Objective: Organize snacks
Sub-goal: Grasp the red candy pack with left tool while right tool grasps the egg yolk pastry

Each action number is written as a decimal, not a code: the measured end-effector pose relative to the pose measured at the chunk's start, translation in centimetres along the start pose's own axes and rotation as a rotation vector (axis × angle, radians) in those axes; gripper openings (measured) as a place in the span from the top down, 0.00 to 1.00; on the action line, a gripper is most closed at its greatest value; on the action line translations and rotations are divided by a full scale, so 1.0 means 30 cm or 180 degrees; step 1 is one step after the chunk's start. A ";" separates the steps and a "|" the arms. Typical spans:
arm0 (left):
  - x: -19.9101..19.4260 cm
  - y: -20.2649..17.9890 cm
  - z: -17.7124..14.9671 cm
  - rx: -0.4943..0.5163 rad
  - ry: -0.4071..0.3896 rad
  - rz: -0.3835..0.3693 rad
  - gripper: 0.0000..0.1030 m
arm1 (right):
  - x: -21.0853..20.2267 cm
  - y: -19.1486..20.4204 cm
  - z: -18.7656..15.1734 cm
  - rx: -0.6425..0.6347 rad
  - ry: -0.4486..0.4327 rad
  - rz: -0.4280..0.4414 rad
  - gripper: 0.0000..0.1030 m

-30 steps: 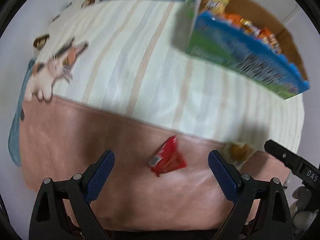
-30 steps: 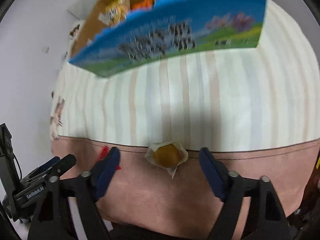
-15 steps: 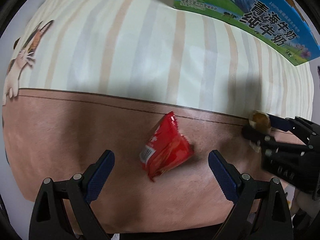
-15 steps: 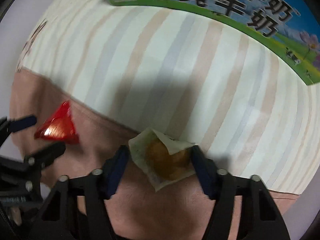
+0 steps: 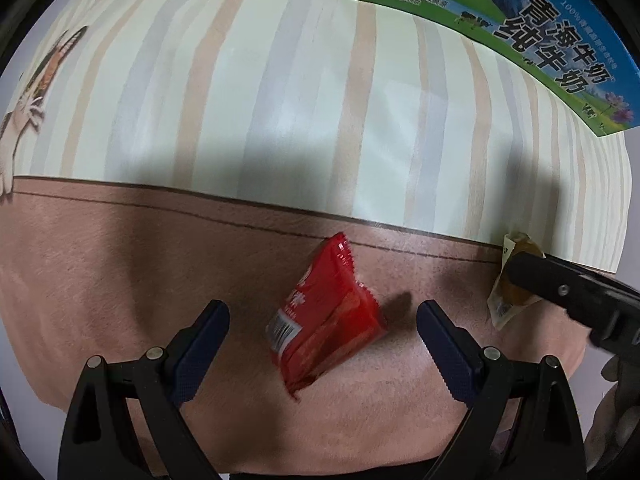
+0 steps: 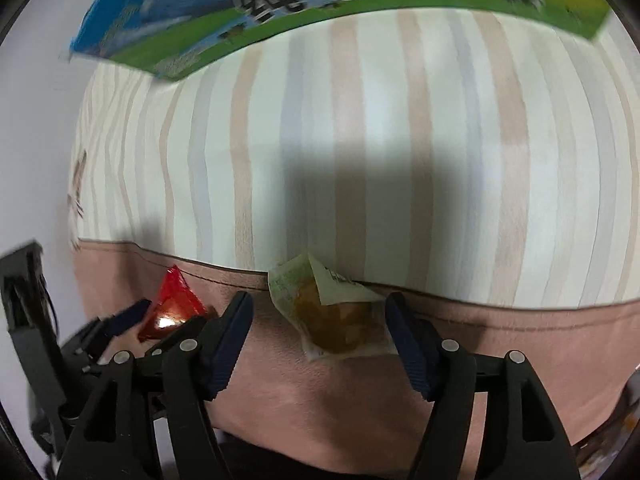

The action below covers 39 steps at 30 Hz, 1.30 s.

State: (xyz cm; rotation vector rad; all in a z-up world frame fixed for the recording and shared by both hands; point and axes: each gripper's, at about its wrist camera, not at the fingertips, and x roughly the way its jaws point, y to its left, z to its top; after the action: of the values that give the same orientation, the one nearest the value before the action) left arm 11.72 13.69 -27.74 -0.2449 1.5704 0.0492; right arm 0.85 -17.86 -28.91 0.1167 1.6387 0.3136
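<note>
A red snack packet [image 5: 322, 318] lies on the brown band of the cloth, between the open fingers of my left gripper [image 5: 322, 338], which touch nothing. It also shows in the right wrist view [image 6: 174, 304]. A clear-wrapped brown pastry [image 6: 334, 312] lies between the fingers of my right gripper [image 6: 318, 330], which stand close on either side of it without clamping it. In the left wrist view the pastry [image 5: 510, 284] is partly hidden by the right gripper's finger.
A blue-and-green milk carton box [image 5: 520, 32] stands at the far side of the striped cloth [image 5: 280, 100]; it also shows in the right wrist view [image 6: 320, 4]. A cat print [image 5: 28, 92] marks the cloth's left edge.
Both grippers have dropped lower and closer to the cloth. The red packet now sits between the left fingers. The right fingers have narrowed around the pastry.
</note>
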 end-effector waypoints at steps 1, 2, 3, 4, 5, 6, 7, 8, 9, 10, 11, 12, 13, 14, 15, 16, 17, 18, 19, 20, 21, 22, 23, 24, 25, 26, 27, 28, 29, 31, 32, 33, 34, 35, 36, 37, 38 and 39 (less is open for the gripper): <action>0.010 0.002 0.003 -0.0003 0.0008 0.0001 0.22 | 0.005 0.017 0.010 -0.0044 0.0005 -0.0057 0.31; 0.018 0.005 0.007 -0.0009 0.0025 0.0009 0.28 | 0.009 0.020 0.008 -0.0059 0.0002 -0.0086 0.31; 0.027 0.006 0.009 -0.0008 0.0034 0.0037 0.31 | 0.015 0.021 0.006 -0.0071 -0.0011 -0.0110 0.31; 0.032 0.008 0.011 -0.0007 0.0028 0.0043 0.35 | 0.026 0.032 0.002 -0.0091 -0.0021 -0.0131 0.31; 0.035 0.009 0.012 -0.0004 0.0015 0.0060 0.40 | 0.026 0.035 -0.001 -0.0115 -0.0031 -0.0158 0.31; 0.036 0.008 0.012 0.0007 0.0005 0.0074 0.49 | 0.032 0.042 -0.006 -0.0137 -0.0042 -0.0187 0.33; 0.038 0.008 0.012 0.0017 0.0010 0.0065 0.51 | 0.043 0.072 -0.010 -0.0172 -0.0054 -0.0234 0.37; 0.035 0.004 0.012 0.0012 0.0013 0.0053 0.51 | 0.048 0.085 -0.013 -0.0179 -0.0060 -0.0233 0.38; 0.033 0.014 0.008 -0.0002 0.0027 0.0037 0.52 | 0.045 0.082 -0.017 -0.0170 -0.0054 -0.0225 0.40; 0.028 0.026 0.002 -0.0022 0.0040 0.0013 0.53 | 0.038 0.081 -0.020 -0.0142 -0.0046 -0.0203 0.41; 0.022 0.039 -0.009 -0.0046 0.0045 -0.0014 0.53 | 0.032 0.079 -0.023 -0.0110 -0.0031 -0.0167 0.42; 0.020 0.052 -0.017 -0.0062 0.0060 -0.0049 0.53 | 0.024 0.068 -0.029 -0.0077 -0.0014 -0.0124 0.43; 0.022 0.061 -0.023 -0.0064 0.0075 -0.0097 0.52 | 0.020 0.061 -0.033 -0.0044 0.0032 -0.0052 0.45; 0.020 0.071 -0.029 -0.0075 0.0085 -0.0144 0.52 | 0.026 0.062 -0.037 -0.0015 0.0101 0.0018 0.45; 0.021 0.083 -0.029 -0.0089 0.0103 -0.0188 0.49 | 0.028 0.053 -0.033 0.0000 0.0126 0.0033 0.45; 0.027 0.092 -0.031 -0.0102 0.0147 -0.0263 0.43 | 0.027 0.055 -0.035 -0.0003 0.0126 0.0030 0.44; 0.036 0.097 -0.024 -0.0117 0.0178 -0.0331 0.40 | 0.025 0.059 -0.035 -0.0006 0.0117 0.0024 0.44; 0.041 0.103 -0.021 -0.0136 0.0206 -0.0401 0.36 | 0.026 0.061 -0.034 -0.0001 0.0116 0.0033 0.42; 0.045 0.106 -0.020 -0.0127 0.0226 -0.0421 0.34 | 0.027 0.067 -0.032 -0.0002 0.0128 0.0049 0.39; 0.047 0.106 -0.018 -0.0103 0.0241 -0.0414 0.34 | 0.027 0.067 -0.040 -0.0013 0.0138 0.0056 0.37; 0.052 0.103 -0.017 -0.0076 0.0255 -0.0391 0.34 | 0.027 0.072 -0.038 -0.0032 0.0147 0.0048 0.35; 0.053 0.098 -0.014 -0.0046 0.0263 -0.0364 0.34 | 0.031 0.079 -0.037 -0.0068 0.0161 0.0013 0.34; 0.056 0.088 -0.012 0.0001 0.0267 -0.0319 0.34 | 0.037 0.083 -0.035 -0.0110 0.0176 -0.0027 0.34; 0.058 0.079 -0.013 0.0037 0.0267 -0.0266 0.35 | 0.053 0.079 -0.034 -0.0153 0.0185 -0.0062 0.34; 0.056 0.074 -0.016 0.0048 0.0248 -0.0208 0.39 | 0.063 0.083 -0.034 -0.0196 0.0181 -0.0099 0.34; 0.055 0.067 -0.020 0.0082 0.0230 -0.0112 0.44 | 0.078 0.108 -0.030 -0.0213 0.0174 -0.0123 0.35; 0.053 0.063 -0.025 0.0112 0.0196 -0.0009 0.52 | 0.081 0.111 -0.030 -0.0241 0.0158 -0.0185 0.39; 0.047 0.063 -0.033 0.0100 0.0152 0.0032 0.55 | 0.096 0.135 -0.033 -0.0288 0.0134 -0.0302 0.49; 0.042 0.055 -0.042 0.0077 0.0121 0.0038 0.56 | 0.106 0.156 -0.037 -0.0324 0.0101 -0.0316 0.49; 0.036 0.059 -0.056 0.0046 0.0091 0.0045 0.57 | 0.093 0.160 -0.046 -0.0347 0.0039 -0.0335 0.55; 0.028 0.064 -0.064 0.0024 0.0079 0.0033 0.57 | 0.084 0.161 -0.051 -0.0349 0.0016 -0.0326 0.55; 0.019 0.069 -0.072 0.0004 0.0068 0.0012 0.57 | 0.076 0.162 -0.056 -0.0336 -0.0012 -0.0310 0.55; 0.008 0.079 -0.090 -0.0002 0.0060 -0.0006 0.57 | 0.061 0.168 -0.062 -0.0336 -0.0039 -0.0300 0.56; -0.003 0.080 -0.093 -0.0014 0.0047 -0.0036 0.57 | 0.048 0.170 -0.068 -0.0333 -0.0069 -0.0282 0.56; -0.017 0.087 -0.110 -0.0011 0.0036 -0.0059 0.57 | 0.034 0.170 -0.073 -0.0321 -0.0092 -0.0256 0.56; -0.042 0.113 -0.108 -0.0001 0.0023 -0.0076 0.57 | 0.020 0.162 -0.077 -0.0310 -0.0108 -0.0214 0.56; -0.063 0.111 -0.109 -0.0006 -0.0015 -0.0099 0.57 | 0.002 0.157 -0.080 -0.0284 -0.0138 -0.0166 0.56; -0.080 0.138 -0.092 0.0001 -0.0036 -0.0126 0.57 | -0.029 0.132 -0.085 -0.0273 -0.0160 -0.0128 0.56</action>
State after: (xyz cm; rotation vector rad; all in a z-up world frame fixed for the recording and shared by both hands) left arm 8.22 17.51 -25.81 -0.2752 1.5539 0.0195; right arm -2.03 -14.64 -26.84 0.0264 1.5734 0.3471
